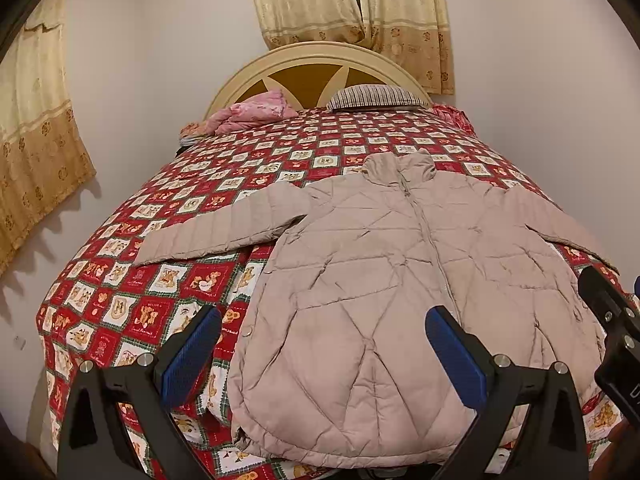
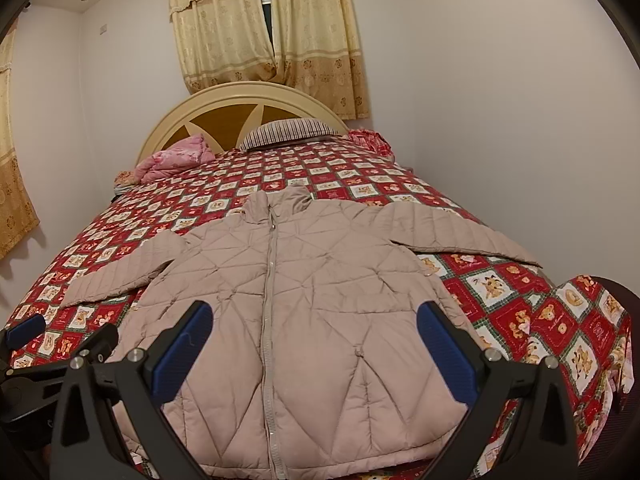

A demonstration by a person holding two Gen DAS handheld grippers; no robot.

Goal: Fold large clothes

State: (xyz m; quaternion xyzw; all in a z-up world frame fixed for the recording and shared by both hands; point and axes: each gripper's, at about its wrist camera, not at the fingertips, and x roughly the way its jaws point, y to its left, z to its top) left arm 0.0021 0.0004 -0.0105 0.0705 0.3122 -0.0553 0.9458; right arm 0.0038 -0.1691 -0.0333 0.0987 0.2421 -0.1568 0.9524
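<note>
A beige quilted puffer jacket (image 1: 380, 264) lies flat and zipped on the bed, collar towards the headboard, both sleeves spread out to the sides; it also shows in the right wrist view (image 2: 304, 300). My left gripper (image 1: 324, 336) is open and empty, held above the jacket's lower left hem. My right gripper (image 2: 314, 334) is open and empty, held above the lower middle of the jacket. The right gripper's body shows at the right edge of the left wrist view (image 1: 616, 320). The left gripper shows at the left edge of the right wrist view (image 2: 40, 344).
The bed has a red checked bear-print quilt (image 1: 168, 280). A pink blanket (image 1: 248, 114) and a striped pillow (image 1: 376, 98) lie by the rounded headboard (image 1: 312, 60). Walls close in on both sides, with curtains (image 1: 352, 0) behind the bed and on the left wall.
</note>
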